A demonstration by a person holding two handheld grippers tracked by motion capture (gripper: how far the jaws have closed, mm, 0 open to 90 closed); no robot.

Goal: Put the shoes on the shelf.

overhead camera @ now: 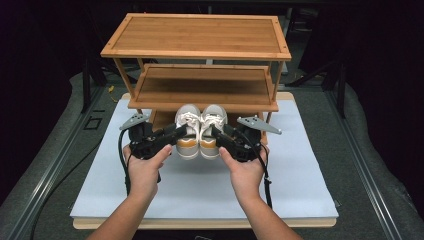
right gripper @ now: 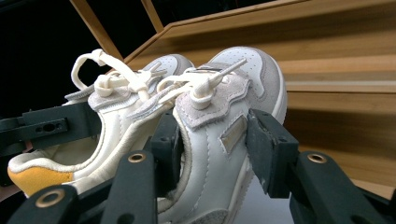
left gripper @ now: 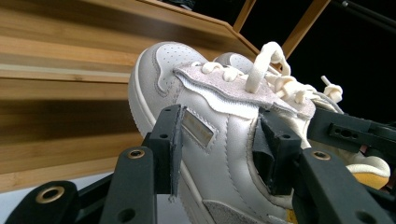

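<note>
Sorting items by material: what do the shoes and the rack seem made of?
Shoes: likely smooth white leather or synthetic with a soft sheen, matte suede-like grey panels, cotton-looking laces. Rack: wood, probably bamboo, with a visible striped grain and a light satin finish.

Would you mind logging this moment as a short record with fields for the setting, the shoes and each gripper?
setting: bamboo shoe rack with three tiers, standing on a white mat
shoes: pair of white sneakers with yellow heels, side by side, toes pointing into the rack's lowest tier
left gripper: jaws astride the side wall of the left shoe
right gripper: jaws astride the side wall of the right shoe
hands: one on each gripper, coming from the near edge
</note>
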